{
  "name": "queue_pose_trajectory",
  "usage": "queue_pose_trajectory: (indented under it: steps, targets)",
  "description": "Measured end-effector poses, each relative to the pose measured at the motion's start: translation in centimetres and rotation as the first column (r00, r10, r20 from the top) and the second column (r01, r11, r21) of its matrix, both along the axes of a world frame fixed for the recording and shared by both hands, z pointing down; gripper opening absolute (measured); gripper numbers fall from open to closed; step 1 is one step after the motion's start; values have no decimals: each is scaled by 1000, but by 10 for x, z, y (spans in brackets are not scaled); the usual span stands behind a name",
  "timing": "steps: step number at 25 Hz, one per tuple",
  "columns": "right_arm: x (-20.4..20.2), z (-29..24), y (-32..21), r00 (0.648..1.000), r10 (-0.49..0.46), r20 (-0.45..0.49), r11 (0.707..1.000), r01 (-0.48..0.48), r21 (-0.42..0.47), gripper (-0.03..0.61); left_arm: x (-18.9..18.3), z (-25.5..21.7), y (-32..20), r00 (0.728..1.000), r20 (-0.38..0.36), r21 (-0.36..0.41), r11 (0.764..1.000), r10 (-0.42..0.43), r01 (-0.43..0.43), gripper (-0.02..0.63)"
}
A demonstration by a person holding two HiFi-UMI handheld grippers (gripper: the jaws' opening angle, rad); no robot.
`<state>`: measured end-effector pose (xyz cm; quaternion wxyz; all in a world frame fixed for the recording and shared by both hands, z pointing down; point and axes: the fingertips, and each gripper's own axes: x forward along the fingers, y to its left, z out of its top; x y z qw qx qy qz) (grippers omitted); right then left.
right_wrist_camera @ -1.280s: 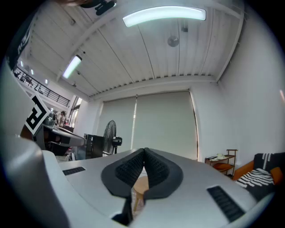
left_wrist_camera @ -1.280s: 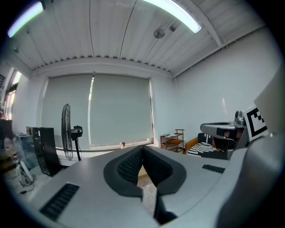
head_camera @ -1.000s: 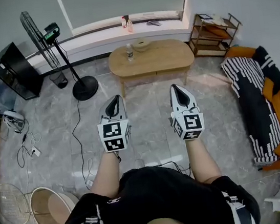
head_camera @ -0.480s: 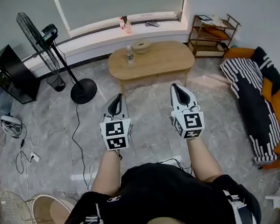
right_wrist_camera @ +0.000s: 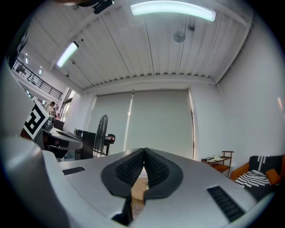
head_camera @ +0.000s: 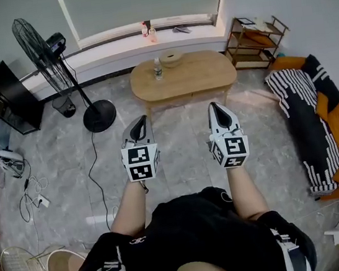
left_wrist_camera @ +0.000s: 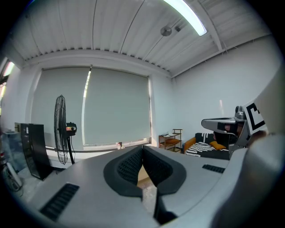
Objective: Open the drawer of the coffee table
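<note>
An oval wooden coffee table [head_camera: 201,71] stands ahead of me under the window, with a small bottle [head_camera: 157,68] and a round bowl [head_camera: 170,56] on its far left part. Its drawer is not visible from here. My left gripper [head_camera: 140,119] is held out over the grey tiled floor, short of the table, shut and empty. My right gripper [head_camera: 213,105] is beside it, also shut with nothing held. In the left gripper view the left gripper [left_wrist_camera: 142,148] points level at the window; in the right gripper view the right gripper [right_wrist_camera: 144,151] does the same, a strip of table showing between its jaws.
A standing fan [head_camera: 45,52] with a round base [head_camera: 99,115] is left of the table, its cable trailing over the floor. A black cabinet [head_camera: 3,99] is at the far left. A wooden shelf [head_camera: 256,41] and a striped black-and-orange sofa [head_camera: 317,117] are at the right.
I have walked closer to the coffee table with both grippers carried forward. The floor clutter at the left has slid down and out of the view. Both grippers stayed shut.
</note>
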<state>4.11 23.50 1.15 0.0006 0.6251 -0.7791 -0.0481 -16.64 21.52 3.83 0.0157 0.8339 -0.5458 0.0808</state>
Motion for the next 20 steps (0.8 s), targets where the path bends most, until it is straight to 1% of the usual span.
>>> queue_pose_trajectory:
  steps: [6,11,16,20]
  targets:
    - [-4,14,-43,1000,-8,-4,1000,8,-25,15,-1,14,-42,1000,2,-29,1000,10,-10,20]
    - [13,28,-90,1000,-15,10,999,15,-34,15,11,26,-85,1000,16,-38,999,-6,7,20]
    - [40,41,-159,999,-29,34,999,30,-38,15,38,34,-145,998,56,-36,999,-16,18,20]
    - [70,43,-234,998,-45,48,997,48,-55,15,72,24,-216,998,52,-14,1000,-23,24,20]
